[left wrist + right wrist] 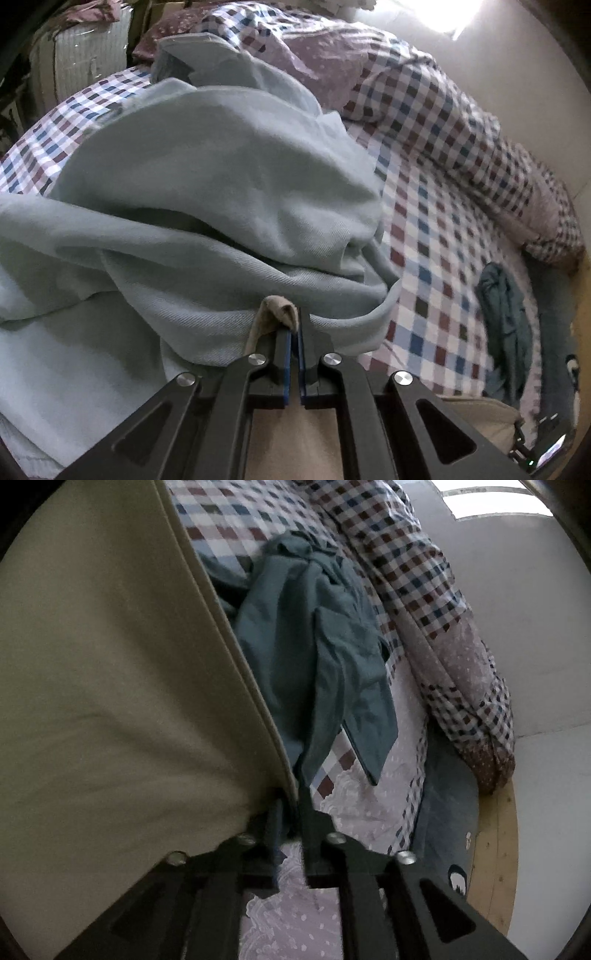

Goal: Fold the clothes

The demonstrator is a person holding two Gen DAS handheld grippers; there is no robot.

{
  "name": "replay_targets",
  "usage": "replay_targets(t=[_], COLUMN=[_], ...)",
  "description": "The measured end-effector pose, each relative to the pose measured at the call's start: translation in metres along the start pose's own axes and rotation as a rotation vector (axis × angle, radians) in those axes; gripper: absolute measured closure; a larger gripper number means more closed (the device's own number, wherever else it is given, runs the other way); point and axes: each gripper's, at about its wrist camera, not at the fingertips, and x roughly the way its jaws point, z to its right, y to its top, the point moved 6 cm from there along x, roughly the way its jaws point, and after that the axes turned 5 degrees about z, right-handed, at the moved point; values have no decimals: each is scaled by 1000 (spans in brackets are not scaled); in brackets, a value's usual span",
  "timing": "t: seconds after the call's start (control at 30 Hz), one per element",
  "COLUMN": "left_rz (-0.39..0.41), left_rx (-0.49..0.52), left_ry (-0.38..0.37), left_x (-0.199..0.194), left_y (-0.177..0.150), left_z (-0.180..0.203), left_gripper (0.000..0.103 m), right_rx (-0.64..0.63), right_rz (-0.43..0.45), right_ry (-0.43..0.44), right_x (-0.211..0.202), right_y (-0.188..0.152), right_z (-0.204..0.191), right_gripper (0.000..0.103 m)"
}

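My left gripper point(294, 330) is shut on a folded bit of beige cloth point(280, 308) that pokes up between its blue pads; more of the beige garment hangs below the fingers. Just beyond it a crumpled pale green garment point(207, 206) lies heaped on the checked bed. In the right wrist view the beige garment point(110, 672) fills the left half as a taut sheet with a stitched hem, and my right gripper point(290, 801) is shut on that hem's lower corner. A dark teal garment point(317, 646) lies rumpled on the bed past it, seen again in the left wrist view as the teal garment point(506, 317).
The bed sheet point(436, 266) is checked blue, maroon and white. A rolled checked quilt point(436, 602) runs along the wall side. A mauve dotted pillow point(317, 55) sits at the head. The bed's wooden edge point(495, 860) and white wall point(535, 635) are at right.
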Motion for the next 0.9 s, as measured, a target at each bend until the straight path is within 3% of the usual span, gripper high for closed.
replay_targets(t=[0.03,0.07,0.17,0.27,0.3,0.33,0.43,0.53,0.63,0.9], left_rz=[-5,-8,-12,-8,6,39,154,188,207,284], left_rx=[-3,-7,-19,-39,-47,-51,-119,-183,-136,-12], left_ry=[-5,-21,-73,-134,-162,-173,-230,-276,-270,-281], left_x=[2,2,-7,-22,-29,-39,-72,-97,-122,-187], left_y=[-1,-1,1,6,9,13,31,38,30,-46], left_z=[0,-1,-6,-14,-17,-21,-39,-58,-69,-91], left_gripper=[100,100,95,83,71,48,22,20,20,20], right_rx=[2,14,83,132,157,186,301,383,460,644], right_rz=[-26,-40,-65,-104,-120,-135,-146,-88,-21,205], right_ry=[-15,-26,-36,-81,-94,-103,-119,-121,-122,-106], right_x=[5,7,8,3,0,-2,-19,-57,-97,-210], right_y=[-2,-4,-11,-30,-39,-47,-72,-78,-83,-74], right_z=[1,4,18,36,42,48,65,61,54,30], right_gripper=[53,43,33,30,30,30,30,30,30,28])
